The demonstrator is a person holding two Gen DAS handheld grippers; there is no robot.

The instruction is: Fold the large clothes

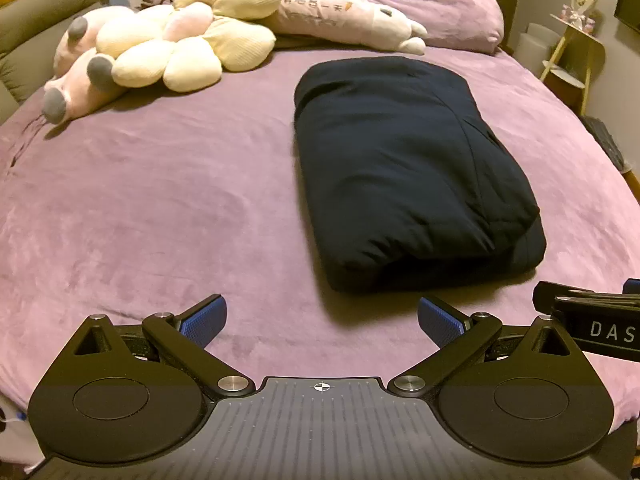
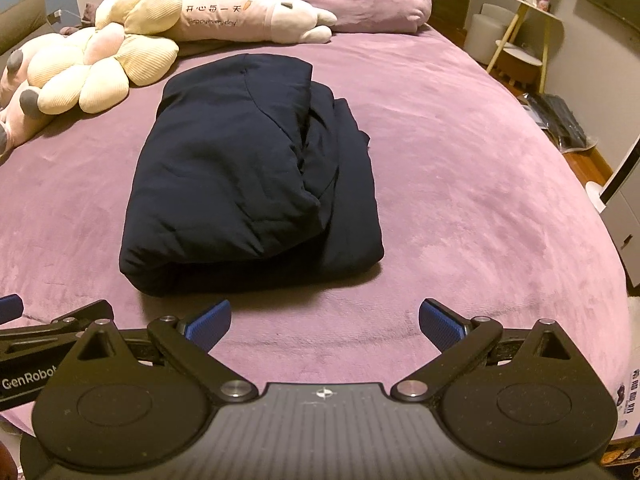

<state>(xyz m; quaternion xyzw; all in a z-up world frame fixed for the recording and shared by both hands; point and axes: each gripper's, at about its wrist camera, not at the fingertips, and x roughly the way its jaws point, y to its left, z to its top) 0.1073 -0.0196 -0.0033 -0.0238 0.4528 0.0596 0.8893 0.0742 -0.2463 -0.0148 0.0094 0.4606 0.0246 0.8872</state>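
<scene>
The navy padded jacket (image 2: 248, 176) lies folded into a thick bundle in the middle of the purple bed cover (image 2: 460, 184), well short of the plush toys (image 2: 96, 68) piled toward the headboard. Both tools sit back at the near edge of the bed, apart from the cloth. The left gripper (image 1: 322, 322) has its blue pads spread wide with nothing between them, and the right gripper (image 2: 325, 322) is spread the same way, empty.

It looks quilted and puffy, so I'd judge it soft and springy rather than heavy: it will probably want to puff open again, and the smooth shell may slide on itself. The near folded edge, where the layers stack into a fat roll, seems the safest place to pinch, taking all layers at once. On the right side a loose flap (image 2: 352, 132) sticks out past the top layer, and that would need tucking or holding.

What lies inside the bundle, sleeves, hood or zip, is hidden. The far end of the jacket is hard to read in the dim light, and dark fabric swallows most seams.
</scene>
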